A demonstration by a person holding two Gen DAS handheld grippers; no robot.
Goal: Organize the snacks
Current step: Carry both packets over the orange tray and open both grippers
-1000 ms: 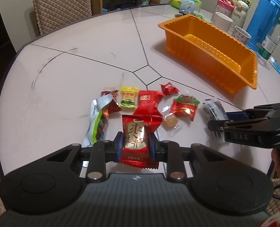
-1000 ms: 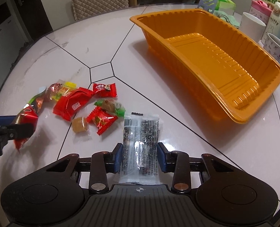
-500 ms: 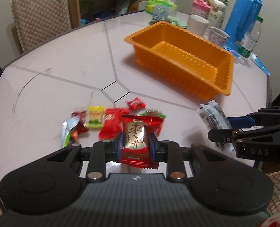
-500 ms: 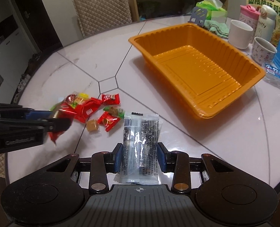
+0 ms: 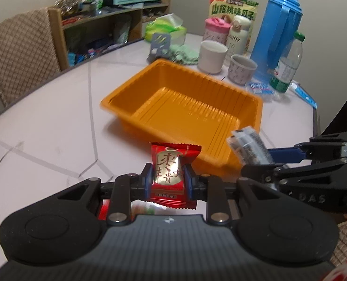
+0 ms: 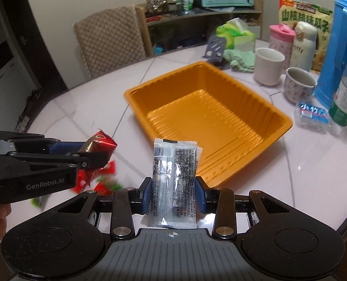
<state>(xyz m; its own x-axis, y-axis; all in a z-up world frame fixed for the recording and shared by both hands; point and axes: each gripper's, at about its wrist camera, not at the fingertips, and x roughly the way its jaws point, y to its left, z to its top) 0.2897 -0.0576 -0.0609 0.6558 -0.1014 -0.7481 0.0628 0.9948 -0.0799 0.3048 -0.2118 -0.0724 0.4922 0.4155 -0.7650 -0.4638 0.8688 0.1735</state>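
Note:
My left gripper (image 5: 168,179) is shut on a red and gold snack packet (image 5: 171,164), held in the air before the near rim of the empty orange tray (image 5: 150,89). My right gripper (image 6: 173,193) is shut on a clear packet of dark snack (image 6: 174,175), also raised, short of the tray (image 6: 276,117). In the right wrist view the left gripper (image 6: 96,151) and its red packet (image 6: 99,141) are at the left. In the left wrist view the right gripper (image 5: 255,159) with the clear packet (image 5: 248,145) is at the right. Several small red and green candies (image 6: 103,180) lie on the table below.
Behind the tray stand two cups (image 5: 213,56), a pink container (image 5: 215,27), a white bottle (image 5: 240,32), a blue thermos (image 5: 278,35), a water bottle (image 5: 288,65) and a snack bag (image 5: 234,7). A green cloth (image 6: 241,58) lies there too. A chair (image 6: 110,39) stands at the table's far side.
Both grippers have risen with their packets and moved toward the orange tray. The candy pile has dropped below and behind them.

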